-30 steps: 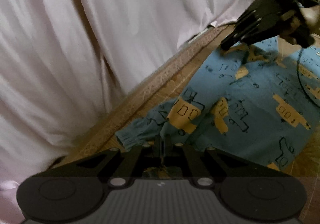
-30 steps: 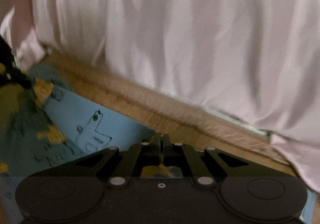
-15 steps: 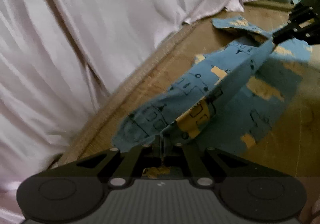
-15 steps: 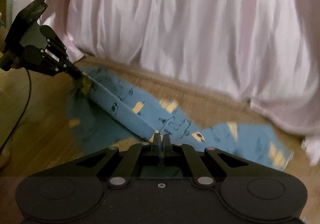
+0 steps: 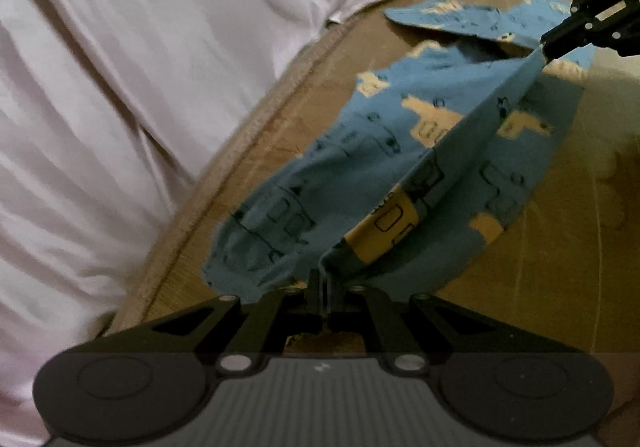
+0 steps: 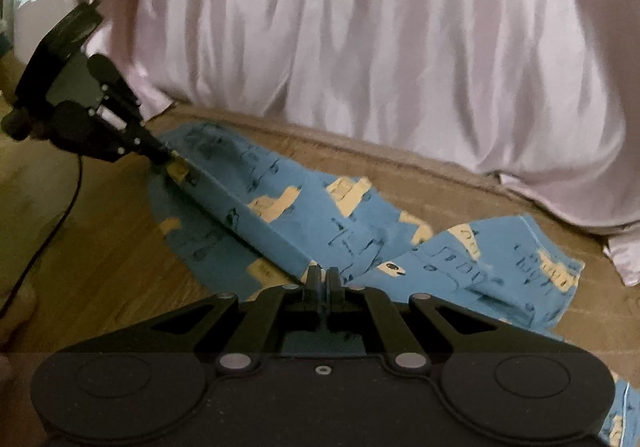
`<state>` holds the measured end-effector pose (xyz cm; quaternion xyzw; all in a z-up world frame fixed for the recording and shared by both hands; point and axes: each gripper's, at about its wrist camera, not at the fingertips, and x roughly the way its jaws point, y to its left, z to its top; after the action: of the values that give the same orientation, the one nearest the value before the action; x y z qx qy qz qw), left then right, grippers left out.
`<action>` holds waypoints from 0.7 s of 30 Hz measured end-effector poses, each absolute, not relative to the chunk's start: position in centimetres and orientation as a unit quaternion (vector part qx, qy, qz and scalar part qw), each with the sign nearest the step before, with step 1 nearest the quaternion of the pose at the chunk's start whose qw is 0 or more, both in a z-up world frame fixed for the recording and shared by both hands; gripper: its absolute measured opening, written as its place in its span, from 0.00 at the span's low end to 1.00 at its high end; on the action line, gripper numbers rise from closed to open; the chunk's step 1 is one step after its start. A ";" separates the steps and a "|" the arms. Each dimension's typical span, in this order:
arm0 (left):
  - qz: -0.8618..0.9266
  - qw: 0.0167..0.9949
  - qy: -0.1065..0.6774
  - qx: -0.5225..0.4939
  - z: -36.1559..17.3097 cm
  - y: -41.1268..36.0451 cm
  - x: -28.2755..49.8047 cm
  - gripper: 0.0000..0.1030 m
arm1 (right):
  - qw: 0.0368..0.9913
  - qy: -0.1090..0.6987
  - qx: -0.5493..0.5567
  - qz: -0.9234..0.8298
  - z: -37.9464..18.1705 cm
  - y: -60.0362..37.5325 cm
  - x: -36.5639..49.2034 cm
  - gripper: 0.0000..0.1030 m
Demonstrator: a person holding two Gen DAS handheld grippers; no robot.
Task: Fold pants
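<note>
Left wrist view: left gripper (image 5: pixel 323 279) is pinching the blue pants (image 5: pixel 400 151), stretching one edge above the wooden floor (image 5: pixel 560 247). Right wrist view: right gripper (image 6: pixel 322 279) is clamping the far end; uneven pulling risks slipping fabric.

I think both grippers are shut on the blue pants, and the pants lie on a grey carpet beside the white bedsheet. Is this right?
Not quite: the floor under the pants is brown wood, not grey carpet, as the right wrist view shows. The left gripper and right gripper are both shut on the pants, beside the white bedsheet.
</note>
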<state>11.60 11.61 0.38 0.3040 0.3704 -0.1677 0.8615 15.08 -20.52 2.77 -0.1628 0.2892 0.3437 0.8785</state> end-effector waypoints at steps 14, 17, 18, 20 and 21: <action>-0.189 0.847 0.380 0.320 -0.2 12.4 11.1 0.10 | 0.862 0.325 -0.183 0.344 1.0 -20.0 13.9 0.01; -0.193 0.846 0.386 0.313 0.0 12.5 11.1 0.21 | 0.857 0.336 -0.188 0.342 0.4 -19.9 13.8 0.06; -0.195 0.847 0.387 0.308 0.3 12.5 11.1 0.34 | 0.856 0.338 -0.188 0.341 0.4 -19.9 13.8 0.08; -0.196 0.851 0.387 0.296 0.8 12.5 10.9 0.50 | 0.857 0.342 -0.186 0.336 0.5 -20.0 13.8 0.15; -0.194 0.854 0.386 0.290 1.1 12.4 10.8 0.60 | 0.858 0.345 -0.183 0.333 0.6 -20.2 13.8 0.18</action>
<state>10.78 12.39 1.11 0.2901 0.3862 -0.1944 0.8538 13.83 -20.16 0.56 -0.1829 0.3449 0.3331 0.8583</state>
